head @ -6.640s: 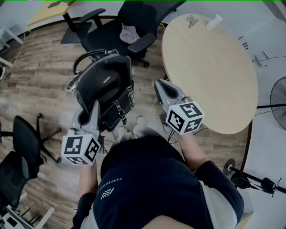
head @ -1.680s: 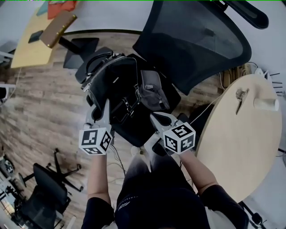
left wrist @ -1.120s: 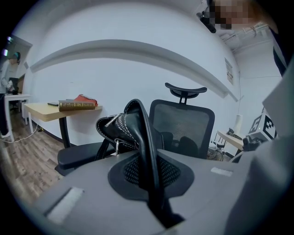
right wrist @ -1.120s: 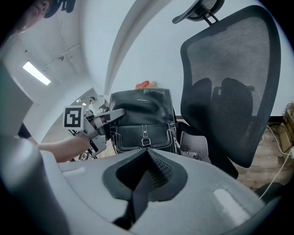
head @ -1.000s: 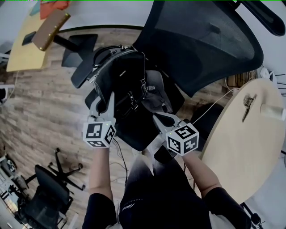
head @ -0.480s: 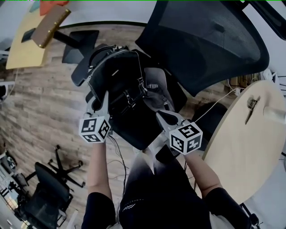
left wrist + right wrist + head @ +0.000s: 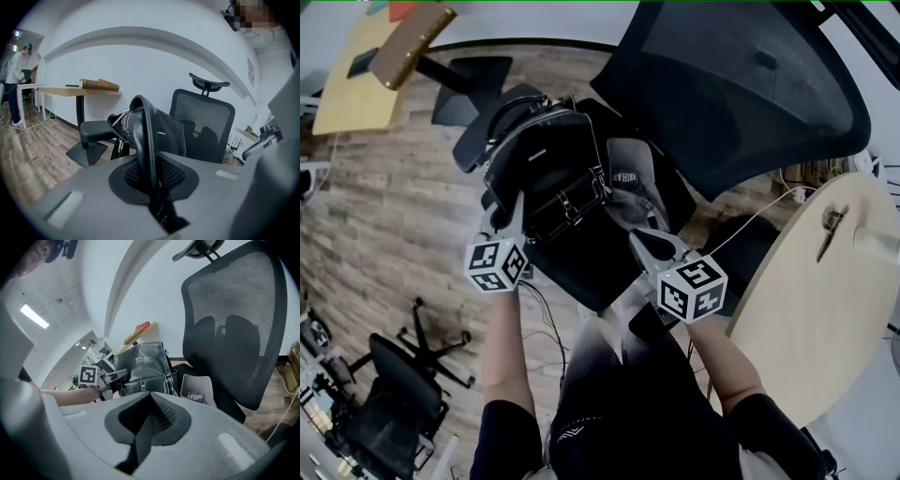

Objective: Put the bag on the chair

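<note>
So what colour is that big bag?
The bag is black and a bit shiny. The head view shows it best.

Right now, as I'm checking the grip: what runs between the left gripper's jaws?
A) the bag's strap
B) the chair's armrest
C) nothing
A: the strap of the bag runs between the jaws of the left gripper, which have just been opening.

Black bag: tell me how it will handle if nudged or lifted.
Probably semi-stiff: the black bag keeps its boxy shape while upright. Likely weighty, given its thick leather-like panels and metal buckles. It may tip, since it stands tall near the edge of the seat, beside a grey cloth.
</note>
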`<action>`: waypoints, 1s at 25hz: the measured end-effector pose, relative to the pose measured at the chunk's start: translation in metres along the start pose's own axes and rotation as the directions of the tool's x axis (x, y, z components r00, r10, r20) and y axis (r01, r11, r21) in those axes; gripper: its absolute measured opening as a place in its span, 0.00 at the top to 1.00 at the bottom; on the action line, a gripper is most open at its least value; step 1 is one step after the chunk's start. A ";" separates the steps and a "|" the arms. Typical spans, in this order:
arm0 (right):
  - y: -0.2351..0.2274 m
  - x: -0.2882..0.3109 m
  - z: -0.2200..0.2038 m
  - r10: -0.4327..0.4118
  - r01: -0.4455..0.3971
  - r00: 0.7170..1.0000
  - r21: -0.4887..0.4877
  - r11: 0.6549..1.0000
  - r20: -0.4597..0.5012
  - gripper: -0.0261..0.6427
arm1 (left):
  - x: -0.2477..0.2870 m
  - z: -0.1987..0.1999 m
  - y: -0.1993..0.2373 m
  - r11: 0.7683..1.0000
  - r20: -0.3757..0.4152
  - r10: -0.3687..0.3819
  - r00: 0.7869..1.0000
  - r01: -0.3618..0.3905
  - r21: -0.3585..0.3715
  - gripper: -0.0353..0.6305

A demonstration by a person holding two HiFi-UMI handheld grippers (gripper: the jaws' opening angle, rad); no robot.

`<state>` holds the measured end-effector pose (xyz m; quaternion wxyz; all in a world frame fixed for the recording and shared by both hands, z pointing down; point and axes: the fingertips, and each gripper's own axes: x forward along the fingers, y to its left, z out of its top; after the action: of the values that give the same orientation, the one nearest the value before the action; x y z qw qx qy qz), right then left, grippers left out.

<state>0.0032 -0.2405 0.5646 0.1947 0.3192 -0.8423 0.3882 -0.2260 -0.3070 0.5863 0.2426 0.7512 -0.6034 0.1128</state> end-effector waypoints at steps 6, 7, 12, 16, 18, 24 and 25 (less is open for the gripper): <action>-0.002 0.004 -0.001 -0.015 0.015 1.000 -0.002 1.000 -0.003 0.96 | 0.003 -0.002 0.004 0.999 -0.013 -0.005 1.000 0.005 -0.037 0.85; -0.003 0.005 -0.002 -0.021 0.021 1.000 -0.004 1.000 -0.007 0.96 | 0.003 -0.003 0.004 0.999 -0.022 0.000 1.000 -0.001 -0.036 0.84; -0.009 0.010 -0.003 -0.041 0.041 0.999 -0.002 0.999 -0.010 0.96 | 0.007 -0.008 0.008 0.999 -0.082 0.052 0.995 -0.052 0.004 0.74; -0.007 0.011 -0.001 -0.043 0.043 0.999 0.003 0.999 -0.001 0.96 | 0.001 -0.009 0.012 0.997 -0.106 0.075 0.992 -0.074 0.019 0.64; -0.006 0.010 -0.001 -0.046 0.046 0.999 0.001 0.999 0.004 0.96 | -0.005 -0.008 0.012 0.996 -0.102 0.084 0.991 -0.082 0.023 0.62; 0.003 0.000 0.001 -0.061 0.061 0.998 -0.003 0.998 0.033 0.96 | -0.031 0.004 0.002 0.995 -0.070 0.089 0.994 -0.085 0.052 0.70; 0.005 -0.002 0.002 -0.063 0.063 0.997 -0.003 0.998 0.040 0.96 | -0.034 0.007 0.000 0.995 -0.061 0.085 0.995 -0.082 0.052 0.70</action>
<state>0.0009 -0.2382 0.5596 0.1907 0.3530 -0.8362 0.3738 -0.2359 -0.2814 0.5642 0.2378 0.7272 -0.6233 0.1616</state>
